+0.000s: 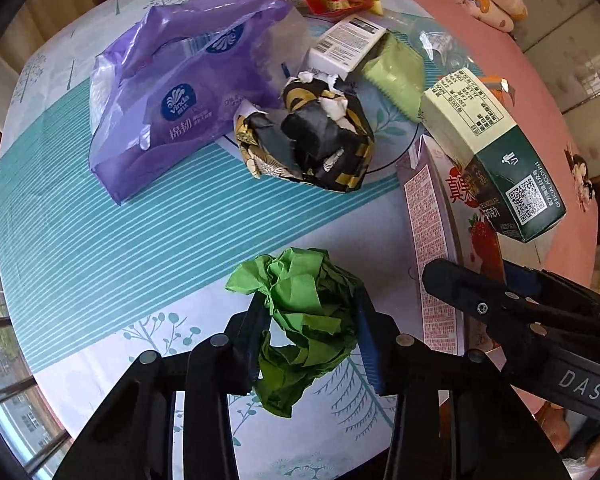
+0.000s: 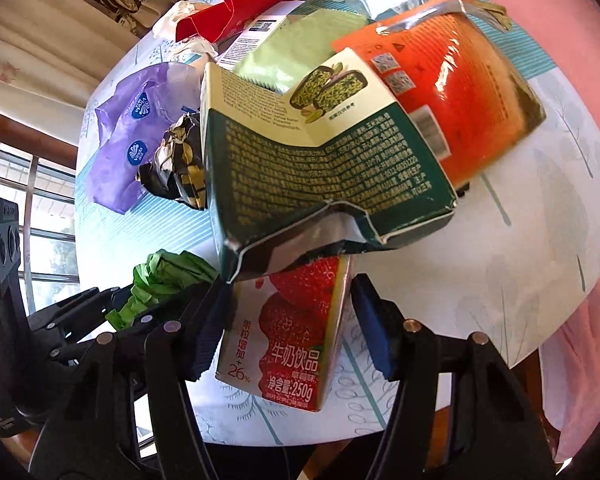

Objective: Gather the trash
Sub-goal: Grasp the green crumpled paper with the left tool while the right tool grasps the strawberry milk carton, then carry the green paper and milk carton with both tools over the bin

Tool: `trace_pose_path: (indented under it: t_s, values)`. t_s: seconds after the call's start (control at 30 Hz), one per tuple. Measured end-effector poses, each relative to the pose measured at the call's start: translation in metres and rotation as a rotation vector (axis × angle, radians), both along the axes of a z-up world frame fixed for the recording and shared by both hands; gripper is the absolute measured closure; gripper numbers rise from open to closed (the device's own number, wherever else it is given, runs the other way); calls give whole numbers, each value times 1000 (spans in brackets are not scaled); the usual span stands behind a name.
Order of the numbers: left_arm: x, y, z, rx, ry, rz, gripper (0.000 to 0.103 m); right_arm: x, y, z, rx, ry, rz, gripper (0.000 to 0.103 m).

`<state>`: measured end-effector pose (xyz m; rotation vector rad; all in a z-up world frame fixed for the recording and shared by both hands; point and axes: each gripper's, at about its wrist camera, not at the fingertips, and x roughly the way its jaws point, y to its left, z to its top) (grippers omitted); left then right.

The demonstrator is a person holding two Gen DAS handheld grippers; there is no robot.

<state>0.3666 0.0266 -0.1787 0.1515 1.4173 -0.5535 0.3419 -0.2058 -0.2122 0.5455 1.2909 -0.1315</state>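
Left gripper (image 1: 314, 330) clamped green paper wad (image 1: 306, 320); right gripper (image 2: 288, 320) open, astride milk carton (image 2: 284, 332); overlying green box (image 2: 320, 168) risked toppling.

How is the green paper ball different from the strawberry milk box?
The green paper ball is crumpled and lumpy; the strawberry milk box keeps flat sides and straight edges. The ball is plain green; the box has strawberries and printed words. The ball is pinched in the left claw; the box sits between the right claw's pads, with a gap showing on one side. A green carton leans on the box; nothing lies on the ball. Both are on the table.
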Motion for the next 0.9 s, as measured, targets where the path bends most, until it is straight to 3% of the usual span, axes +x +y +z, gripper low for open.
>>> trace_pose_path:
  t_s: [0.23,0.73,0.9]
  values:
    - [-15,-21,19,22,-34,-22,65,-37,-9,21,55,-55,-12,46]
    - [-64,-49,68,20,-135,20,65,-92,3,132,84,-269,152,47]
    - [-101,-30,98,18,-150,60,65,-133,-18,159,72,-327,171,47]
